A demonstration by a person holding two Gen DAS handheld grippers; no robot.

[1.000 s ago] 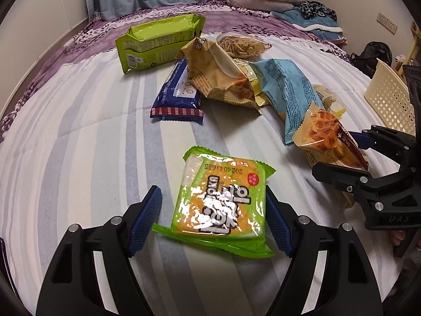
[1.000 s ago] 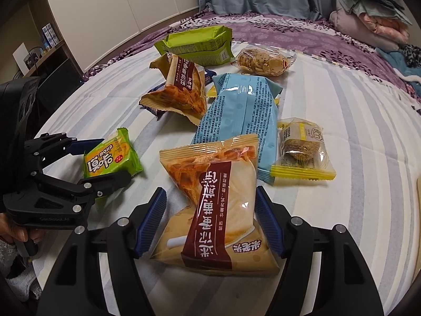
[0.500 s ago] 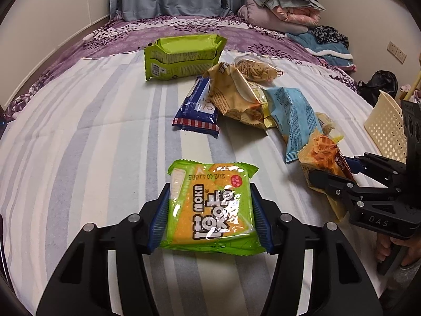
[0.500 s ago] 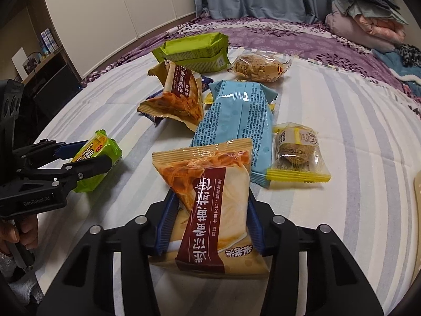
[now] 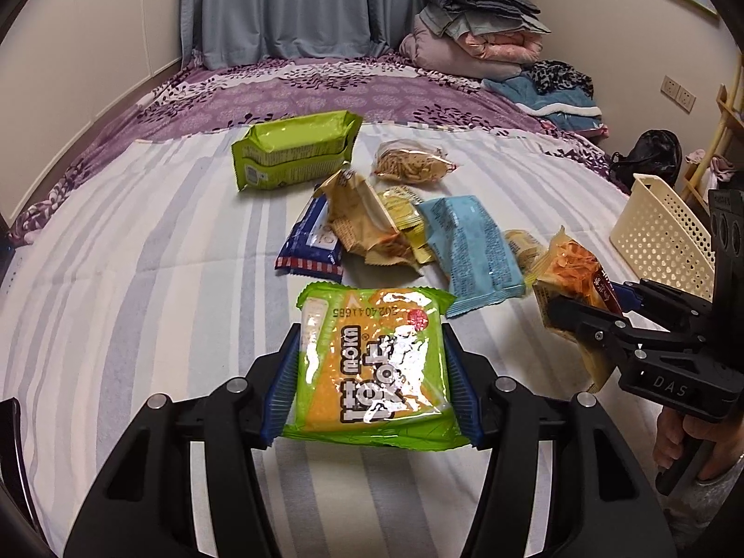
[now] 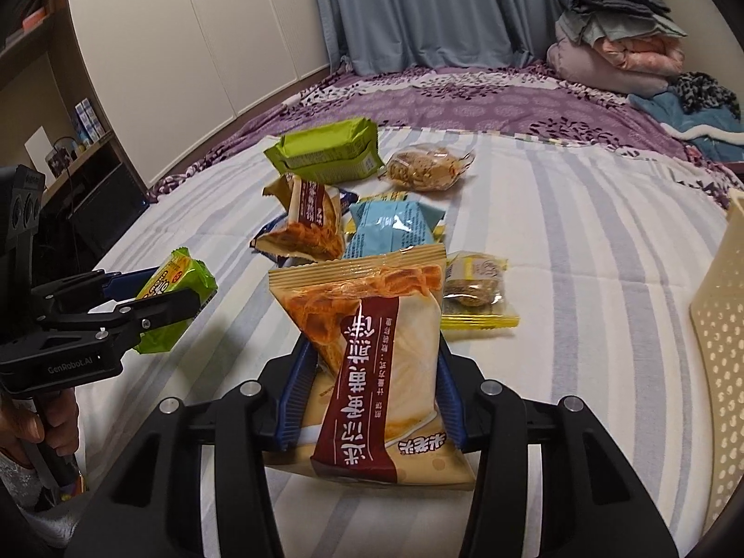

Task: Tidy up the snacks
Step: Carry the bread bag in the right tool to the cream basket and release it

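Left wrist view: the left gripper has its 2 blue pads pinching a green snack packet, raised above the striped bed. Right wrist view: the right gripper squeezes a tan chip bag clear of the bed, a cream basket near on the right.

green-orange packet | lifted, flat || beige-maroon bag | lifted, upright

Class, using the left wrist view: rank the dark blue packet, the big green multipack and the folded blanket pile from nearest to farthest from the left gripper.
1. Dark blue packet: just beyond the left gripper, mid-bed.
2. Big green multipack: farther back, left of centre.
3. Folded blanket pile: far end of the bed, upper right.
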